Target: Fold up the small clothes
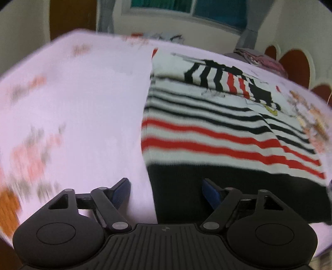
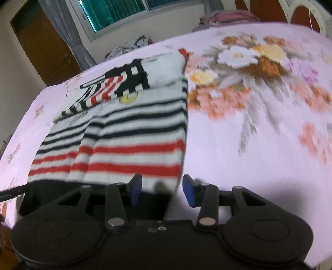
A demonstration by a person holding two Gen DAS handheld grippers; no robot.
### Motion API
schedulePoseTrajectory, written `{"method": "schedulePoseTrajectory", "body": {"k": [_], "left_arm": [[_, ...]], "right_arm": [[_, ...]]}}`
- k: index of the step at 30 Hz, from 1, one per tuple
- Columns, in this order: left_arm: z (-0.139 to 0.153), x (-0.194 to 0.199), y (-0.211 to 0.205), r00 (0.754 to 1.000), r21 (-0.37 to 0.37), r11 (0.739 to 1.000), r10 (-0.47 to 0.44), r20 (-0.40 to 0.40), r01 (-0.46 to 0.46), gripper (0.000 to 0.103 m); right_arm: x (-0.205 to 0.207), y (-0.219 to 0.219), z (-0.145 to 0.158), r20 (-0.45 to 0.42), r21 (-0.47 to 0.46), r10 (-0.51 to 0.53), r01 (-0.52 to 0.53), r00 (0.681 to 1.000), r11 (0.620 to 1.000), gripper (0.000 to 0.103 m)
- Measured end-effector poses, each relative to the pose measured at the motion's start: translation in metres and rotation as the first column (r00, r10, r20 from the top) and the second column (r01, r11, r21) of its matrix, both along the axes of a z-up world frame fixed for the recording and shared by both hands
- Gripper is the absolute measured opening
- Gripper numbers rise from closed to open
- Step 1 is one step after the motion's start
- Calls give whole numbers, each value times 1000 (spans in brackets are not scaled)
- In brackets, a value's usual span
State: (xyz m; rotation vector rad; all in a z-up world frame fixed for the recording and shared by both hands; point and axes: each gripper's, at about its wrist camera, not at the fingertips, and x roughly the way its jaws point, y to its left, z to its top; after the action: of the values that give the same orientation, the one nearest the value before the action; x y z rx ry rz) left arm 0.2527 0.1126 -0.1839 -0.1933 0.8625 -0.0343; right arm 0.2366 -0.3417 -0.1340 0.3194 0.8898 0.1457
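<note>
On the bed [image 2: 259, 145], both claws hang spread over the shirt's [image 1: 207, 128] near black hem, the left claw [image 1: 166, 195] and right claw [image 2: 162, 191] pinching nothing. Closing short could catch only one layer, skewing the fold.

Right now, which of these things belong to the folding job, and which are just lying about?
Part of the job:
- striped red, black and white knit garment
- left gripper
- right gripper

Just lying about:
- crumpled clothes pile
- pink folded fabric stack
- floral bedsheet
</note>
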Motion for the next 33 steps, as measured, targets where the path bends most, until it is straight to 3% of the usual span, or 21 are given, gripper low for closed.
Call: {"method": "schedulePoseTrajectory", "body": {"k": [4,8,13,17,20,22,25,28,29,30,31,33], "left_arm": [[-9,-14,12,1000,-108,994,19,-12,-20,62],[-13,-1,24,999,-223,974,22,-26,-27,62],[-20,30,33,998,-380,925,-38,-44,19,62],[-24,27,36,994,-445,894,-94,-58,58,61],[-30,18,40,995,-473,879,-92,-47,59,54],[-33,17,42,995,-506,861,-81,-51,44,53],[-33,15,35,993,-517,855,-98,-63,52,53],[-32,11,25,990,-501,861,-129,-57,83,53],[-32,11,24,990,-494,865,-131,-55,87,45],[-32,12,23,990,-477,875,-127,-63,82,8],[-34,15,22,988,-459,886,-123,-88,70,5],[-26,11,18,993,-402,912,-103,-49,75,5]], "right_arm": [[-17,-9,-16,-46,98,-5,10,999,995,41],[-18,-9,-20,-55,144,-29,37,998,989,41],[6,-19,-26,-75,253,-87,104,993,962,39],[10,-19,-30,-111,305,-37,69,993,950,40],[-2,-16,-34,-129,353,12,35,992,935,37],[-8,-19,-40,-143,427,23,41,989,903,36],[-10,-19,-45,-156,474,29,49,987,879,29],[-9,-17,-42,-155,470,38,40,987,882,12],[-9,-16,-41,-151,462,39,36,988,886,9],[-9,-16,-39,-145,453,37,33,989,891,7],[-10,-16,-37,-138,444,32,33,990,896,7],[-12,-19,-30,-99,429,13,31,995,903,6]]}}
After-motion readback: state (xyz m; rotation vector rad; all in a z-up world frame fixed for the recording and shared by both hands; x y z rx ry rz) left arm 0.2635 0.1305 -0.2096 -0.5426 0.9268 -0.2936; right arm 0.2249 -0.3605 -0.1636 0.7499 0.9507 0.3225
